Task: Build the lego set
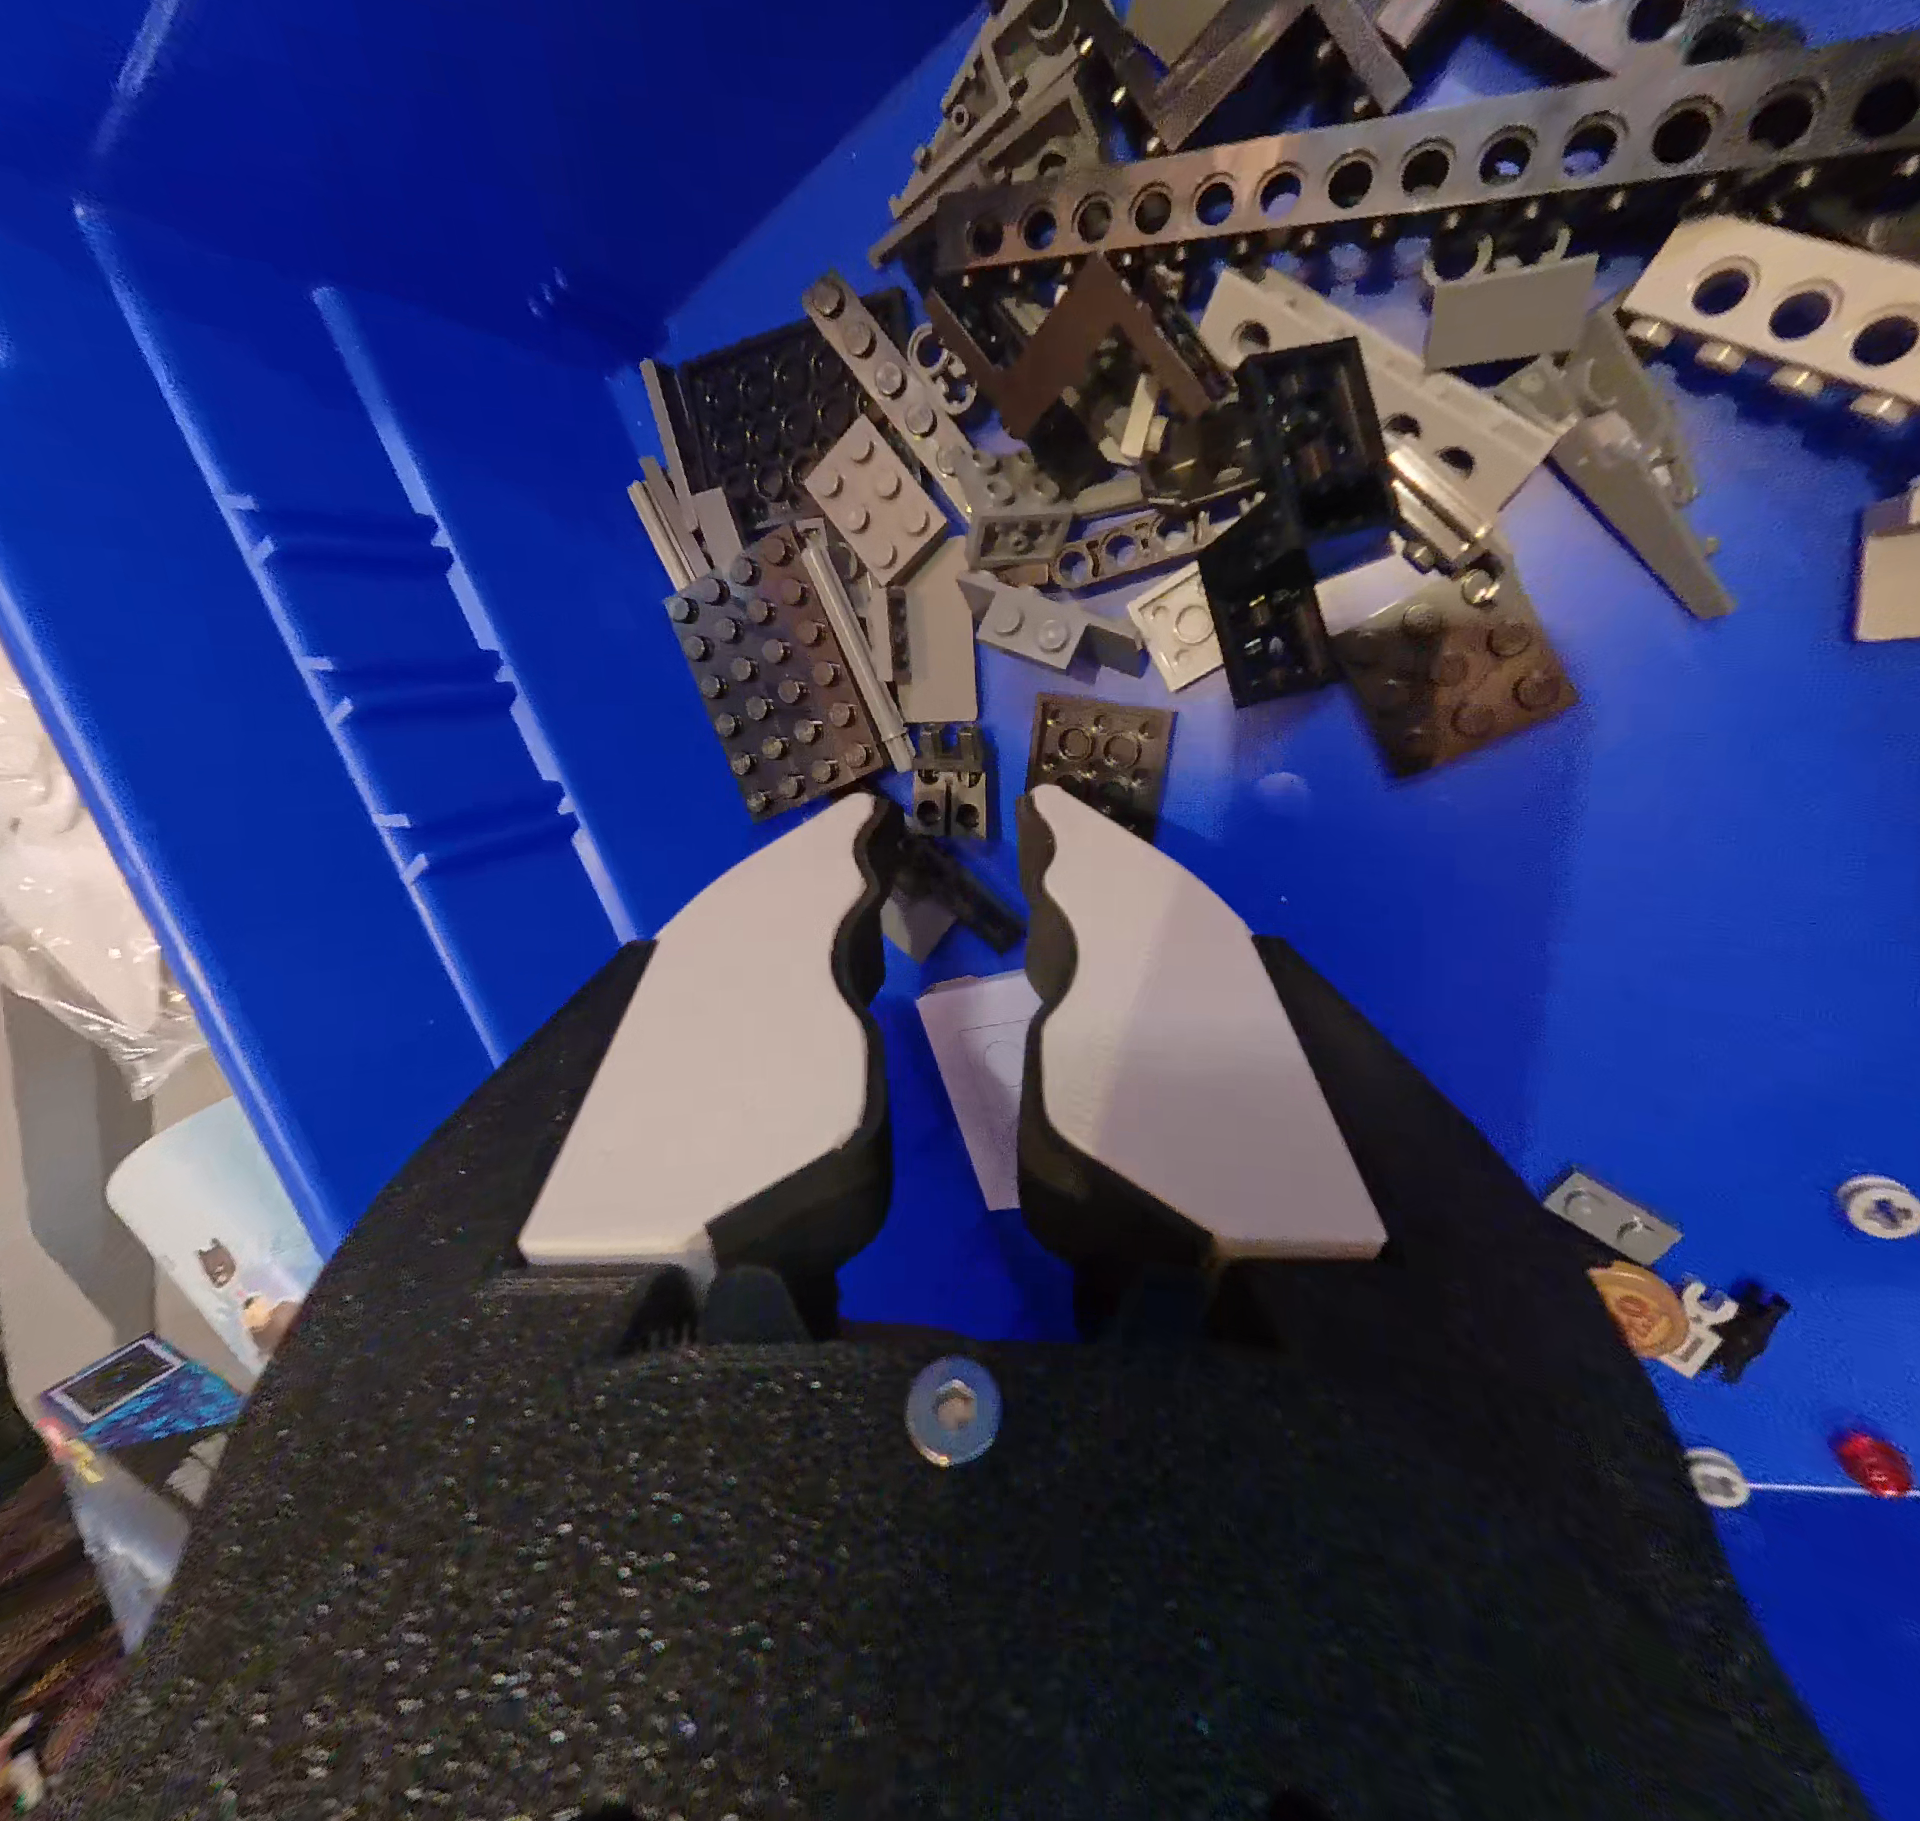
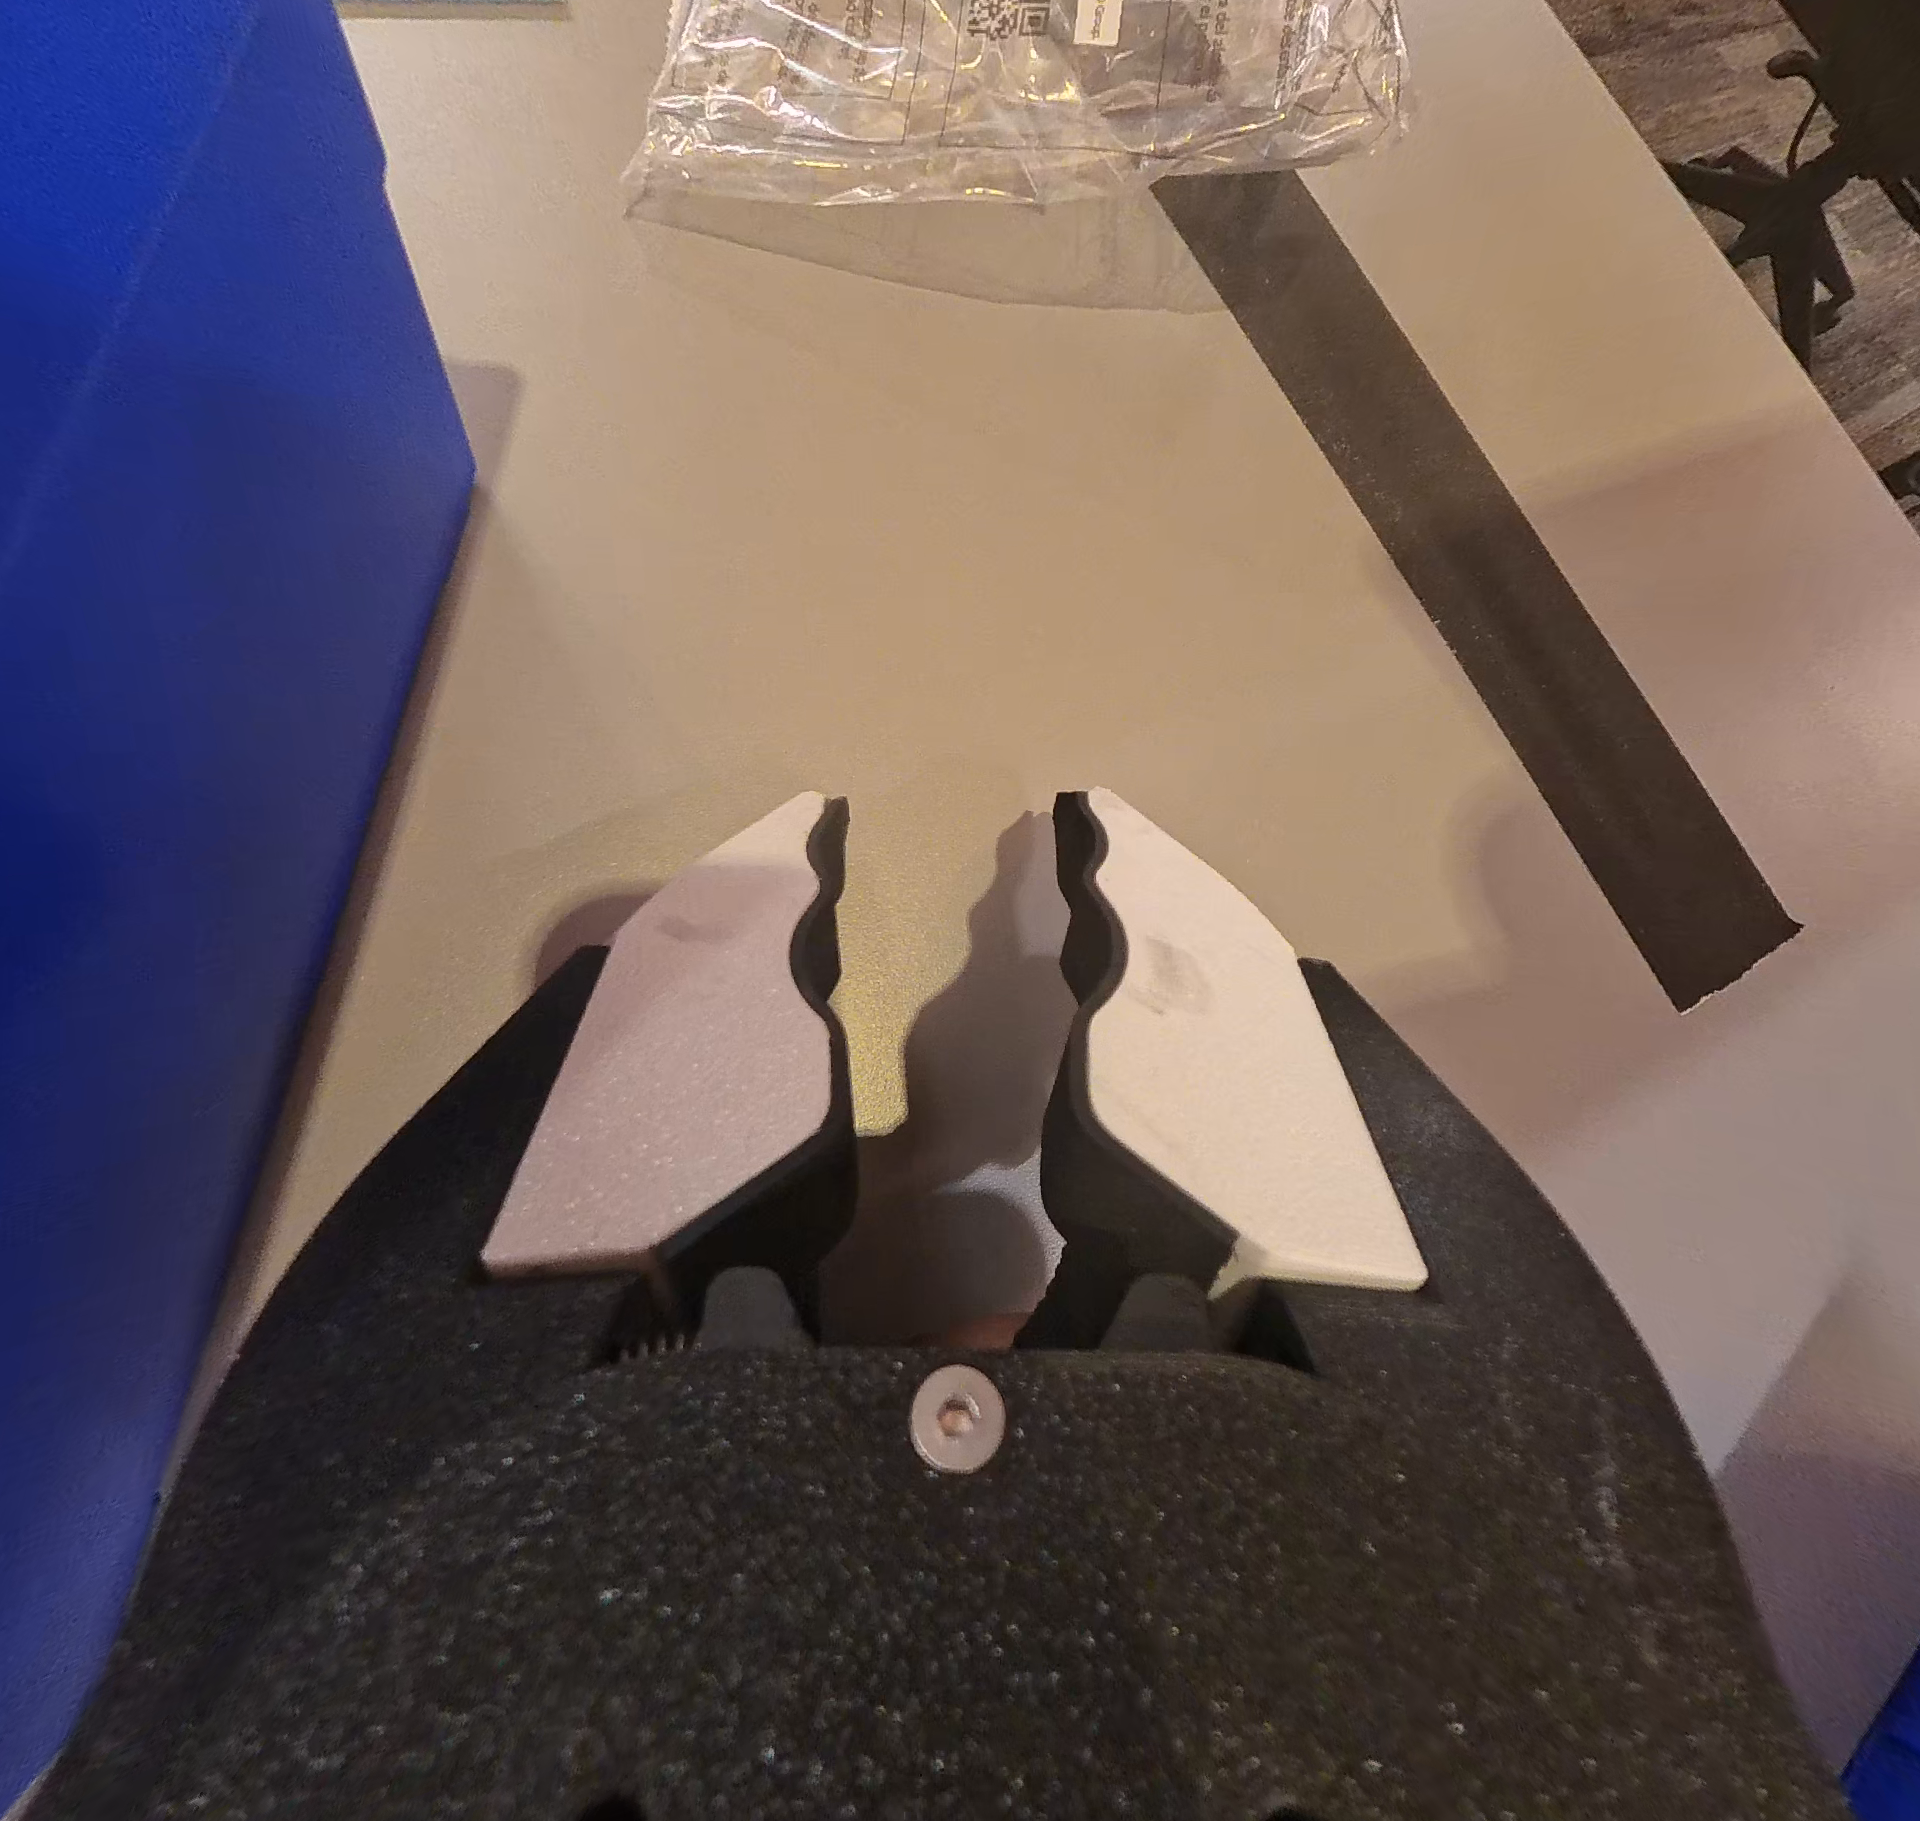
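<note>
Between the fingertips of the left gripper [image 1: 948, 815], which stand apart inside a blue plastic bin [image 1: 436, 628], lies a small dark grey clip piece [image 1: 948, 786], just ahead of the tips and not pressed by either pad. The jaws are open and grip nothing. Lower in the gap, a thin dark bar [image 1: 961, 893] and a grey sloped piece [image 1: 914, 924] lie on the bin floor, the bar close against the left pad, though whether it touches cannot be told. A pale flat tile [image 1: 977, 1075] lies farther back between the fingers. Just beyond the right fingertip sits a dark plate turned underside up [image 1: 1107, 748]; beyond the left fingertip lies a black studded plate [image 1: 774, 680]. Farther off is a heap of grey and black building bricks [image 1: 1195, 441], crossed by a long black beam with holes [image 1: 1455, 166]. A few small loose parts, among them a red piece [image 1: 1870, 1462], lie near the lower right.

The right gripper [image 2: 951, 815] hovers over a beige tabletop [image 2: 831, 576], its fingers open and bare, with only their shadow between them. The blue bin's outer wall [image 2: 187, 524] stands close on its left. A strip of black tape [image 2: 1507, 576] runs diagonally on the table to the right, and a crumpled clear plastic bag [image 2: 997, 57] lies well ahead.
</note>
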Available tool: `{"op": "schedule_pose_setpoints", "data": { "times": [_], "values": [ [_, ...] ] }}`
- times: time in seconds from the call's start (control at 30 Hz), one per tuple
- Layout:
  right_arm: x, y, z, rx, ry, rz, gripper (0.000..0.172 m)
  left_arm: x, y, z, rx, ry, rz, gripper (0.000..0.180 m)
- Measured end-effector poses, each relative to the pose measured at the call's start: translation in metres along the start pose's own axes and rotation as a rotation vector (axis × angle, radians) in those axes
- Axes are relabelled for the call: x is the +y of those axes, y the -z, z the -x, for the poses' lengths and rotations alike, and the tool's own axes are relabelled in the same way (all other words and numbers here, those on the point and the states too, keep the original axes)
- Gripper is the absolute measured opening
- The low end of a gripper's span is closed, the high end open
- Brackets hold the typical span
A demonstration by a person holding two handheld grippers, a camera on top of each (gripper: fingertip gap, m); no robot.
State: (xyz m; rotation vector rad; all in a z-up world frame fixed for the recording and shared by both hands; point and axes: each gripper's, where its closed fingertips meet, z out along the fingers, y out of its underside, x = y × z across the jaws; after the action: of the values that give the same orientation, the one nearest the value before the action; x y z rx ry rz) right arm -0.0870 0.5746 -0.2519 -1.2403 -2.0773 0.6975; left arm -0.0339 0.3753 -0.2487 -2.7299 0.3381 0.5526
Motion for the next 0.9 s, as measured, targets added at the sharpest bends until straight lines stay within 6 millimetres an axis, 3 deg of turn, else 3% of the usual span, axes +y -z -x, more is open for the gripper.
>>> {"op": "schedule_pose_setpoints", "data": {
  "times": [0.17,0.37,0.6,0.77,0.9],
  "values": [
    [0.0,0.0,0.0,0.0,0.001,0.0,0.04,0.0,0.004,0.004,-0.01,-0.102,0.043,0.023],
    [0.0,0.0,0.0,0.002,0.003,-0.001,0.04,0.005,-0.008,0.002,0.073,-0.189,0.142,0.014],
    [0.0,0.0,0.0,0.0,0.003,-0.001,0.039,-0.004,-0.012,0.004,0.1,-0.175,0.13,0.014],
    [0.0,0.0,0.0,0.002,0.004,-0.002,0.039,-0.009,-0.005,-0.009,0.174,-0.165,0.075,0.015],
    [0.0,0.0,0.0,0.002,0.004,-0.002,0.039,-0.01,-0.003,-0.004,0.133,-0.143,0.07,0.015]
  ]
}}
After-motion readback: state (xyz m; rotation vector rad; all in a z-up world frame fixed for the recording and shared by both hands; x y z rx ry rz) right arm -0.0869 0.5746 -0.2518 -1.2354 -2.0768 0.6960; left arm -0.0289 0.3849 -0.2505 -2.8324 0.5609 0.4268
